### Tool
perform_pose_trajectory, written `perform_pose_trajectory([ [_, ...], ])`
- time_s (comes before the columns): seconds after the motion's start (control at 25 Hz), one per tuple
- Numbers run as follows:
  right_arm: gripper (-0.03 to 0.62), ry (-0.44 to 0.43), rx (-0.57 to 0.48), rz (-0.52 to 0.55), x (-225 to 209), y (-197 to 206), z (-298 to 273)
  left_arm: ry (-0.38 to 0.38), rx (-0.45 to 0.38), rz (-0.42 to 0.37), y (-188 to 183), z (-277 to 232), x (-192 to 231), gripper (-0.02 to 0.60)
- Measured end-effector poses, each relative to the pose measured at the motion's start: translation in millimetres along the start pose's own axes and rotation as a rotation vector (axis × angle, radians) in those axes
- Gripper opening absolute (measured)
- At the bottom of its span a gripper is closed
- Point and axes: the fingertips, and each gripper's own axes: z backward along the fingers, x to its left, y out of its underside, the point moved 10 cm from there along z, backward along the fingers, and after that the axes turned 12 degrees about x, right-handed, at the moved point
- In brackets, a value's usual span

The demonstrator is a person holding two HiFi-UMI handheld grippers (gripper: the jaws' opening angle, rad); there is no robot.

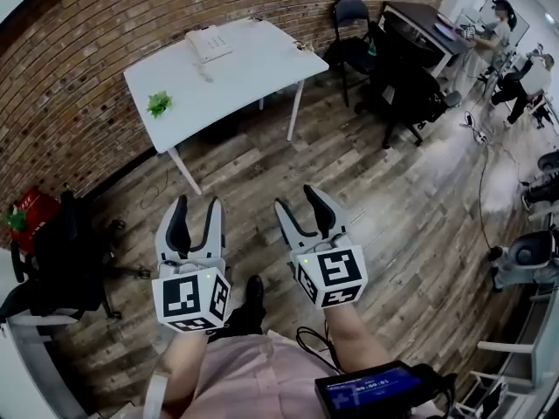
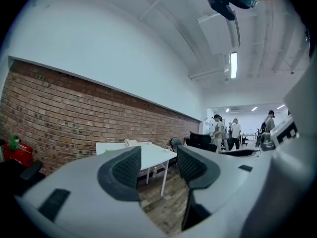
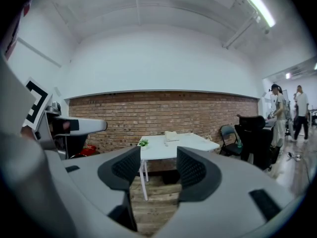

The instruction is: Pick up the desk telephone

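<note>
Off to the left of your left gripper [image 1: 197,204], a black office chair [image 1: 52,264] is sitting near the brick wall [image 1: 79,42]. You're holding that gripper out over the wooden floor [image 1: 384,208], jaws standing apart with nothing between them. Just beside it on the right, your right gripper [image 1: 299,199] is showing the same: jaws apart, gripping nothing. Well ahead of both tools, the desk telephone [image 1: 209,44] is lying on the white table [image 1: 262,64], at the edge nearest the wall, with a small green plant [image 1: 159,104] to its left. Farther right, beyond the right gripper, black chairs [image 1: 410,90] are standing by a dark desk [image 1: 419,16].
</note>
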Motion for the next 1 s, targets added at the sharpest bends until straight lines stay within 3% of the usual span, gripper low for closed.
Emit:
perform_pose_trajectory([
  [0.48,0.233,0.044,-0.027,0.009,-33.7,-67.4,-109.7,0.047,-0.027,-0.027,-55.8,-121.0,49.9,0.227],
  [1.0,0.229,0.062,-0.029,-0.008,-81.7,-84.5,-169.3,0.080,0.033,-0.042,-57.2,-203.3,48.5,0.224],
])
